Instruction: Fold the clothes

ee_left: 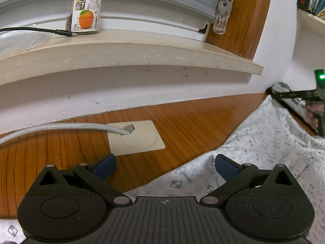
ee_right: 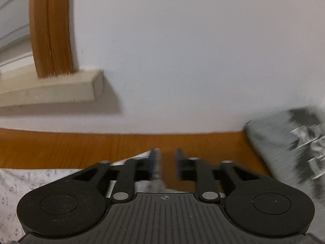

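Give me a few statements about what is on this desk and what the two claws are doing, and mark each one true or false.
1. A glass jar with an orange on its label stands on the window ledge. True.
2. The left claw is clamped on the patterned cloth. False: its blue pads stand wide apart, one over bare wood, one over the cloth.
3. A grey cable runs into a hole in the square plate set in the desk. True.
4. The right claw is spread as wide as the left one. False: its fingers show only a narrow gap, and the view is blurred.
5. The cloth is plain dark blue. False: it is pale with small grey motifs.
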